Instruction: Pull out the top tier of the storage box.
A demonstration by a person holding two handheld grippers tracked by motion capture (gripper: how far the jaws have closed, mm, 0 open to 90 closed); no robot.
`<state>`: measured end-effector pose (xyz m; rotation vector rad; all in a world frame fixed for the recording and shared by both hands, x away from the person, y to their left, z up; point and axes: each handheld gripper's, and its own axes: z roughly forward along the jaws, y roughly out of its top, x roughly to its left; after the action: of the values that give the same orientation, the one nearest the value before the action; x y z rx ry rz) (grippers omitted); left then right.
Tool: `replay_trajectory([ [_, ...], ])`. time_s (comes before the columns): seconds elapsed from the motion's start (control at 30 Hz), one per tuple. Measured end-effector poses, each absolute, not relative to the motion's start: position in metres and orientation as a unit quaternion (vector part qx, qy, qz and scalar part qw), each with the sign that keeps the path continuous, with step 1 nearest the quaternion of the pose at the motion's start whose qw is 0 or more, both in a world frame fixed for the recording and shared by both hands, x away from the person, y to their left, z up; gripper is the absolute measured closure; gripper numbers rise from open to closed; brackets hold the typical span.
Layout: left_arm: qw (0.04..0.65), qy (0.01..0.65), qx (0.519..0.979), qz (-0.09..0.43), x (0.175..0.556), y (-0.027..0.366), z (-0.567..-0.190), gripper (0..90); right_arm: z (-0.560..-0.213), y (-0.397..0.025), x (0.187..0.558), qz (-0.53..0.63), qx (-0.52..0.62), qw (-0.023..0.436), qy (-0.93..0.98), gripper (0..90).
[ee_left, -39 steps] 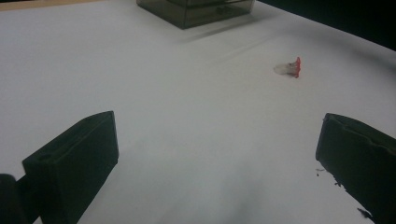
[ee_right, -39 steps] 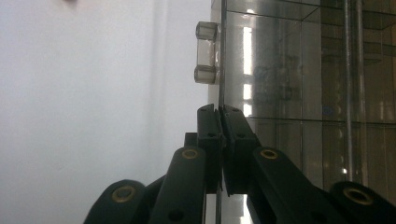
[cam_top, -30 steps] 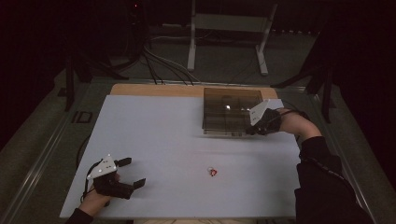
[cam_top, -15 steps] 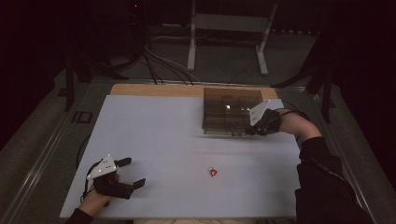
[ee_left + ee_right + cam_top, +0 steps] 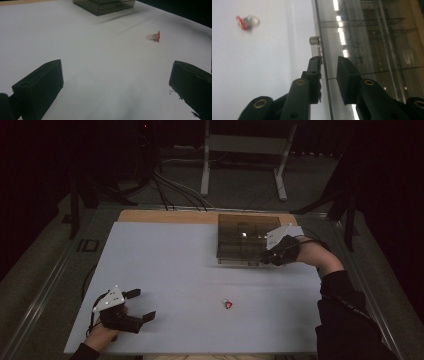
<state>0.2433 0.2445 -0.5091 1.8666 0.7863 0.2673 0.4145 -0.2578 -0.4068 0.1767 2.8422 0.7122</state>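
Observation:
A dark see-through box (image 5: 245,240) with inner compartments sits at the back right of the white table (image 5: 165,265). My right gripper (image 5: 263,260) is at its front edge. In the right gripper view, my right gripper (image 5: 328,63) has its jaws close together astride the lid's front edge (image 5: 324,75), just below a small clear latch knob (image 5: 313,41). A small red and clear piece (image 5: 227,304) lies alone on the table near the front. My left gripper (image 5: 143,304) rests at the front left, wide open and holding nothing.
From the left gripper (image 5: 116,75), the red piece (image 5: 155,37) lies ahead to the right and the box (image 5: 105,5) stands farther back. The right gripper view has the piece (image 5: 247,22) at its upper left. Cables and a metal stand (image 5: 245,150) lie beyond the table.

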Motion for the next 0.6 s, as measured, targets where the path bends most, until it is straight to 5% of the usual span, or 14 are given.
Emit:
replay_trajectory([
  [0.23,0.522,0.328,0.779,0.112,0.243,0.244,-0.509,0.0,-0.407,-0.258,0.403,0.288,0.117,0.09,0.946,64.4],
  [0.6,0.523,0.328,0.778,0.11,0.243,0.245,-0.509,0.0,-0.419,-0.256,0.382,0.337,0.196,0.086,0.917,39.6],
])
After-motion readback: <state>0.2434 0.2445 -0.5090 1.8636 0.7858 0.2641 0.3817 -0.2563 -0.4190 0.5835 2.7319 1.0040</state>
